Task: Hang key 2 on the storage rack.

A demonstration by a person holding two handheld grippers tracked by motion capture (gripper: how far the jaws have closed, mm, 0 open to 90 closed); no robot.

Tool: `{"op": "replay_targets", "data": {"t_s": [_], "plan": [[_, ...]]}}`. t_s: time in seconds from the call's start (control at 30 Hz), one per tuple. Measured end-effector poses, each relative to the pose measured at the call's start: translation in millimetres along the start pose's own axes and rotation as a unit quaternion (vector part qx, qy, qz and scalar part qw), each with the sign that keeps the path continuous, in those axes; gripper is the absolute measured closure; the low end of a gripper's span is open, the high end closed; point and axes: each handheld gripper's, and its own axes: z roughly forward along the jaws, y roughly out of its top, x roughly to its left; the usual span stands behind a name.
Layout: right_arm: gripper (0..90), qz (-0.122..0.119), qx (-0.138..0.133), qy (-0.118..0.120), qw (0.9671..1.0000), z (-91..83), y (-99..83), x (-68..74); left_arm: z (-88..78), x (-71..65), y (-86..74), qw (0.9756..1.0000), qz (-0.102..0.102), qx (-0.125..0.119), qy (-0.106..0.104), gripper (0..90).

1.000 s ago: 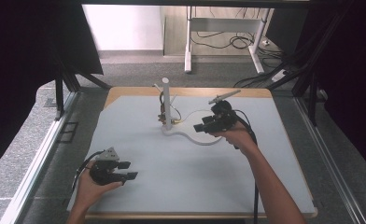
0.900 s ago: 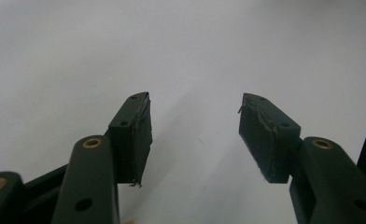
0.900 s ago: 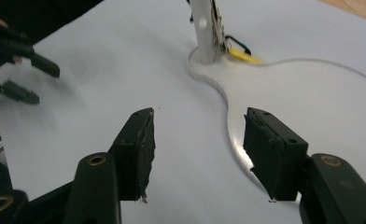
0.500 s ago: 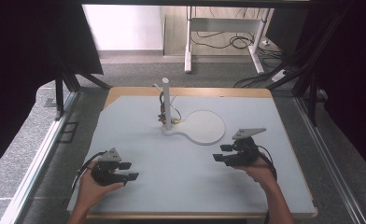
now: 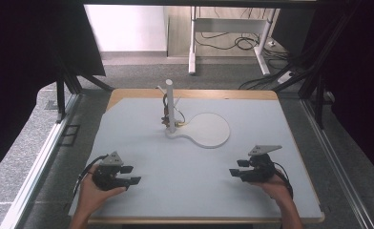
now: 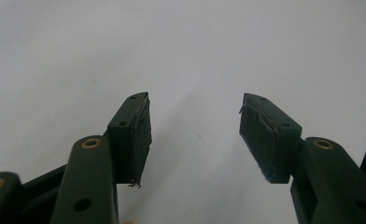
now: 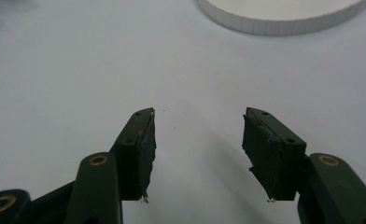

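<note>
Right gripper [image 5: 236,172] has pulled back from the stand [image 5: 171,106] over the last second. It was up at the post near frame centre, next to the round base plate [image 5: 209,129]; now it sits lower right of the high view, near the table's [image 5: 142,143] front edge. Left gripper [image 5: 130,175] hasn't moved, lower left.

Both tongs are parted wide and holding nothing: bare table between the pads [image 6: 141,135] in the left gripper view, same in the right gripper view [image 7: 197,154], where the plate's rim [image 7: 284,18] crosses the top edge.

Stand is upright, upper centre of the table, post rising from the narrow end of the base plate. Something small and dark with thin cord or wire hangs on the post [image 5: 166,114]; too small to identify.

Read: both hands parked apart, empty, well clear of the stand. Looks like the hanging step is done and this is a rest pose, not a setup for another grasp.
</note>
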Motion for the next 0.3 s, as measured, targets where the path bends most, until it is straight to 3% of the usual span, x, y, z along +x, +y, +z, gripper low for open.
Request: {"op": "replay_targets", "data": {"t_s": [0.3], "plan": [[42.5,0.014,-0.034,-0.035,0.9987,-8.6,-6.8,-3.7,3.3,0.3,1.0,1.0,0.004,0.006,-0.003,42.9]]}}
